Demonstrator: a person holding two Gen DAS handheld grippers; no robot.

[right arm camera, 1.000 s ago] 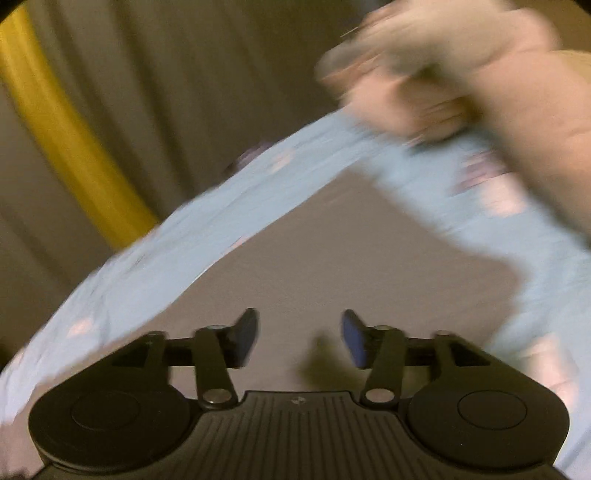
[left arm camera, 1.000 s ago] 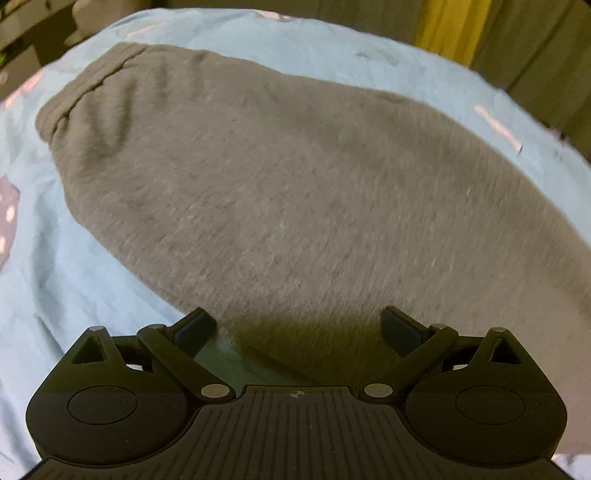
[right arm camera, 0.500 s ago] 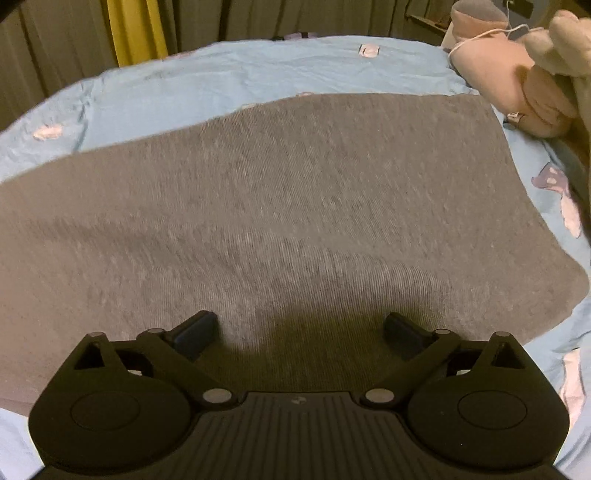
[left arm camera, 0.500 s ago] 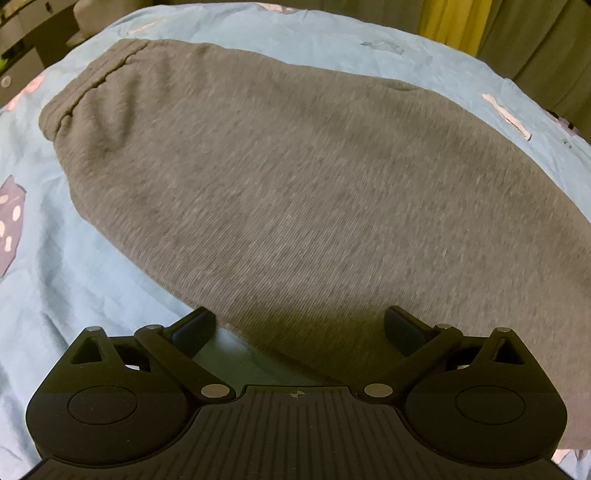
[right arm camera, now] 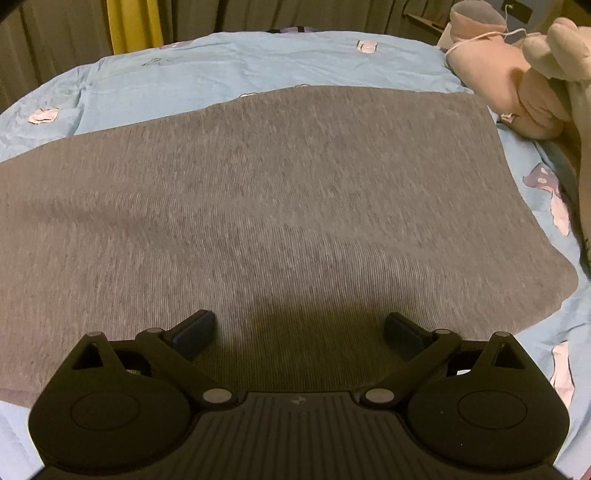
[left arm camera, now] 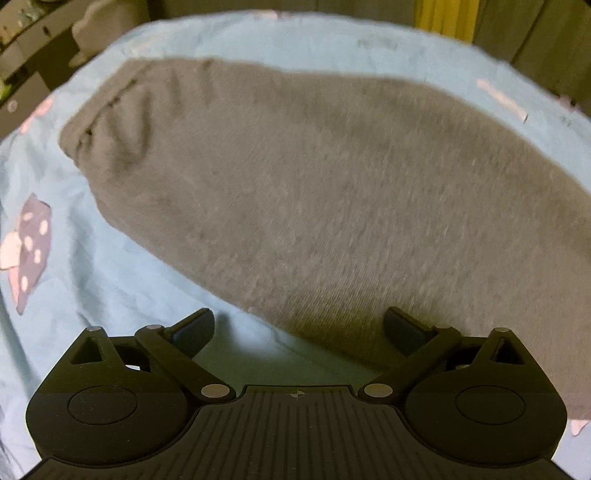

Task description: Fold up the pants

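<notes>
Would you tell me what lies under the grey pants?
The pants lie flat on a light blue bedsheet, which shows all around them. What the sheet looks like directly beneath them is covered.

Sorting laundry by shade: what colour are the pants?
Grey, a fine ribbed knit; the pants show best in the right wrist view.

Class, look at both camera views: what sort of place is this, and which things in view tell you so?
Most likely a bedroom: the grey pants lie on a bed's light blue printed sheet, plush toys sit at its edge, and curtains hang behind.
</notes>
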